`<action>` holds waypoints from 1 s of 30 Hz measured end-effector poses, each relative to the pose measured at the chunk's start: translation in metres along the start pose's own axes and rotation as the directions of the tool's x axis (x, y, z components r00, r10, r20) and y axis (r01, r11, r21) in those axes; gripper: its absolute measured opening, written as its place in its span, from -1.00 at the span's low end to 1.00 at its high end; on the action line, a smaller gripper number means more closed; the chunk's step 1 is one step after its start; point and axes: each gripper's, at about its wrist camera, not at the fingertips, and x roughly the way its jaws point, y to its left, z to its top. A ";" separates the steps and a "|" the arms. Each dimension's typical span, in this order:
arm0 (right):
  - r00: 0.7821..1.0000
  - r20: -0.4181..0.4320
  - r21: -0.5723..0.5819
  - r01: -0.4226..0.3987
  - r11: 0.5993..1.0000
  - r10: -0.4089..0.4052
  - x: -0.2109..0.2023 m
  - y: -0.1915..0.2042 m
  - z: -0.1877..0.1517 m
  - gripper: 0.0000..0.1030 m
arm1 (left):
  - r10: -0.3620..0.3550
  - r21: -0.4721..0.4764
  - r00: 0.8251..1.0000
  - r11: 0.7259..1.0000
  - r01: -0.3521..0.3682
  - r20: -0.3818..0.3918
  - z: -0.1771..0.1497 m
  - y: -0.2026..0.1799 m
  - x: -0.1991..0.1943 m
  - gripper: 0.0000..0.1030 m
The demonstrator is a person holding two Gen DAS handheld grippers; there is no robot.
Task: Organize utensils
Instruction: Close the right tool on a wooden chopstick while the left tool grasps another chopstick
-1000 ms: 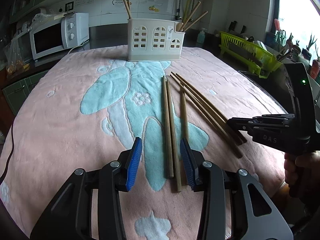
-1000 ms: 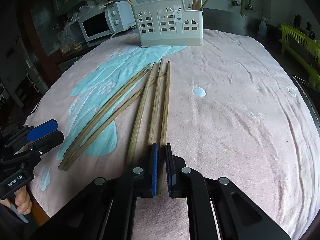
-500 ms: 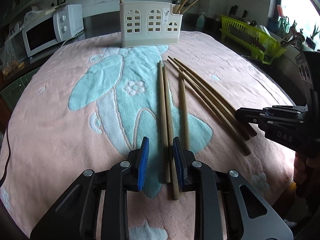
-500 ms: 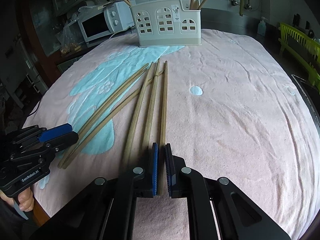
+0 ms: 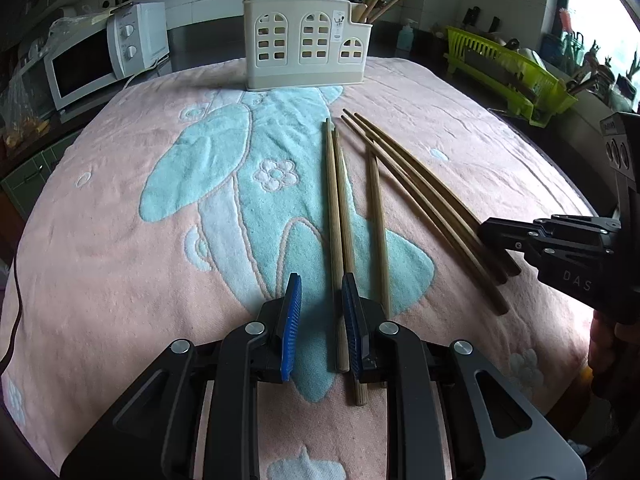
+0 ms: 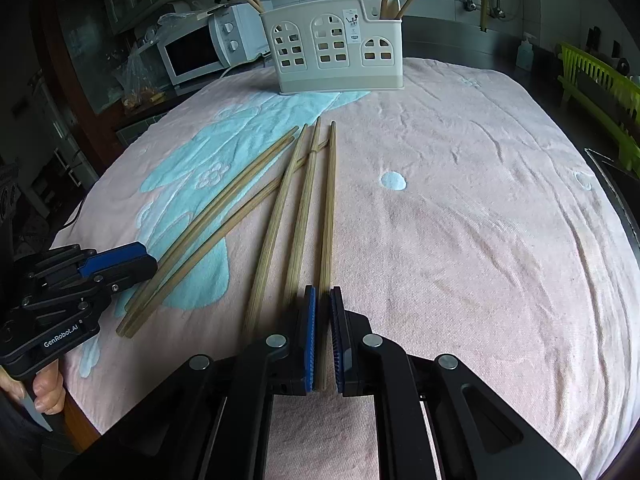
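Narrowed left hand-held gripper [image 5: 320, 312] straddles one chopstick [image 5: 333, 216], neighbour [image 5: 347, 240] touching.

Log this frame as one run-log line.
left gripper: open, straddling chopstick | right gripper: shut on rightmost chopstick | holder: upright, far end of towel

Six chopsticks [image 5: 376, 216] are lying on the towel [image 5: 120, 240]; one holder [image 5: 306, 42] is standing far, one microwave [image 5: 100, 56] far left.
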 end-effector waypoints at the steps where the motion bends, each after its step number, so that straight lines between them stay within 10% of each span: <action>1: 1.000 0.000 0.001 -0.001 1.000 0.001 0.000 0.000 0.000 -0.86 | 0.012 0.009 1.000 1.000 -0.012 -0.001 0.000 -0.001 0.000 -0.60; 30: 0.999 0.020 -0.024 0.031 0.999 -0.031 -0.003 0.003 -0.003 -0.86 | 0.042 0.032 0.998 0.999 -0.041 -0.035 0.002 -0.014 0.004 -0.90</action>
